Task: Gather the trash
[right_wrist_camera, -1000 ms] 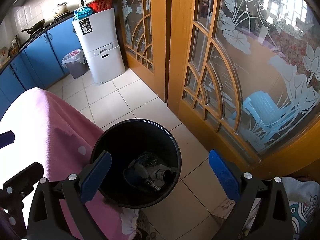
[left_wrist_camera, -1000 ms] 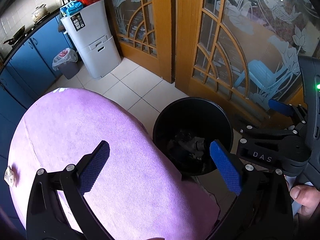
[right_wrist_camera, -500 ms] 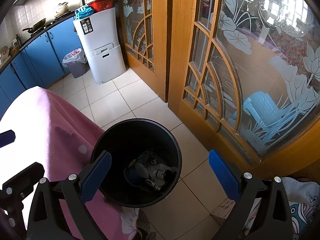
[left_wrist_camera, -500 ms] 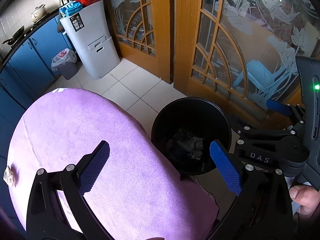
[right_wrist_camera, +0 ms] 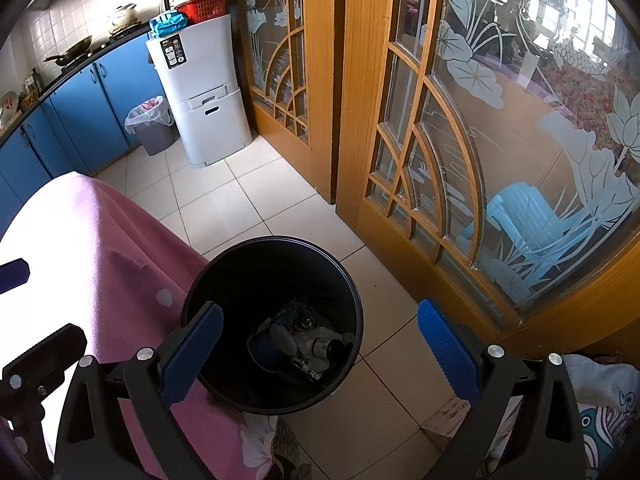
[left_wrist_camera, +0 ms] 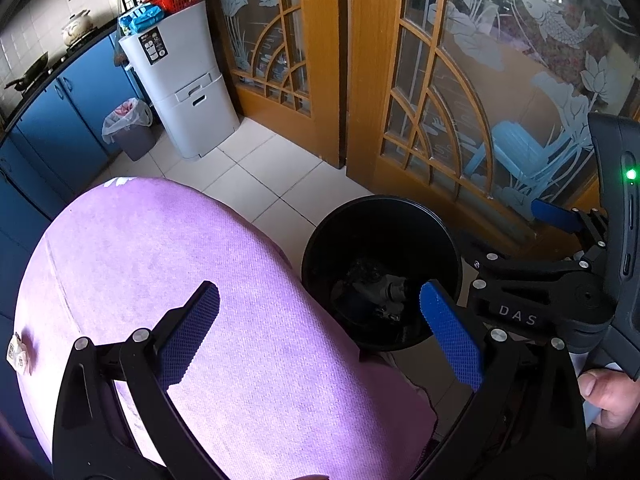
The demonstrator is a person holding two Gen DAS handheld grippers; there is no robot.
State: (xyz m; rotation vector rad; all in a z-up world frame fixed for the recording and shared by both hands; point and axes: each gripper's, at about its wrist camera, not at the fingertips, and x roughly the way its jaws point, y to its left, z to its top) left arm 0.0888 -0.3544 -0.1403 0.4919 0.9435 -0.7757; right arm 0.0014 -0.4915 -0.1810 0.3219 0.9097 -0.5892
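Bin (right_wrist_camera: 224,276) glossy black plastic. Tablecloth (left_wrist_camera: 160,264) matt woven purple cloth. Floor (right_wrist_camera: 256,208) smooth glazed tile. Doors (right_wrist_camera: 320,80) varnished wood, etched frosted glass. Gripper pads (right_wrist_camera: 192,354) blue knurled rubbery texture.

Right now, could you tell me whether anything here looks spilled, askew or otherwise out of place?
Little stands out. The black bin stands upright on the floor with trash inside and nothing spilled around it. One small scrap with a printed code lies at the far left edge of the purple tablecloth, uncollected.

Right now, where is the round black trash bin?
The round black trash bin stands on the tiled floor, against the pink-clothed table's edge, near the wooden glass door.
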